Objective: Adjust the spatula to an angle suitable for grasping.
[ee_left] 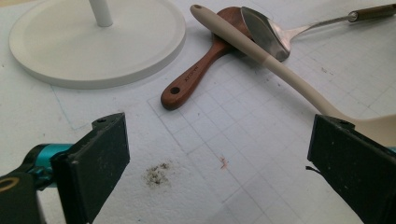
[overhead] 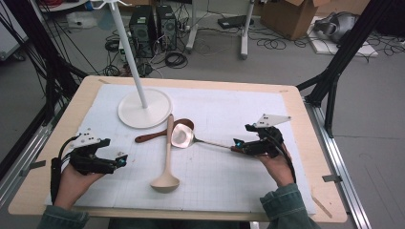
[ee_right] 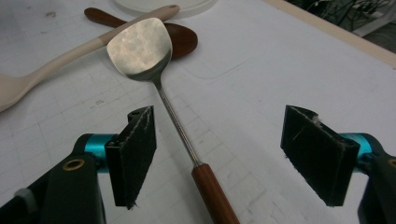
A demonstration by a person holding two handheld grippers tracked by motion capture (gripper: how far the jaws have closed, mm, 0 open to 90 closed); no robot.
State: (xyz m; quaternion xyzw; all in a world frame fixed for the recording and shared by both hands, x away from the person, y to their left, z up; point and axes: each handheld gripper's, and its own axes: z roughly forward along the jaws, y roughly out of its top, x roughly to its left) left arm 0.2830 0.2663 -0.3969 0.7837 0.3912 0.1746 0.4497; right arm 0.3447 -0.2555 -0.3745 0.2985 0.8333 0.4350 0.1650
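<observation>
A steel spatula [overhead: 181, 136] with a brown wooden handle lies mid-table, its blade resting on the bowl of a dark wooden spoon [overhead: 153, 136]. A cream ladle [overhead: 167, 157] crosses both, bowl toward me. My right gripper [overhead: 237, 144] is at the spatula's handle end. In the right gripper view the handle [ee_right: 215, 196] runs between the jaws of this gripper [ee_right: 219, 158], which stand apart from it, open. My left gripper [overhead: 122, 160] rests open at the left. The left gripper view has nothing between that gripper's [ee_left: 215, 158] jaws, with the ladle [ee_left: 261, 56] ahead to the right.
A white stand with a round base [overhead: 143, 112] and a thin pole stands at the back left of the white gridded mat [overhead: 229, 181]. The mat covers most of the wooden table [overhead: 325, 191]. Beyond the table are cables, computer towers and a cardboard box.
</observation>
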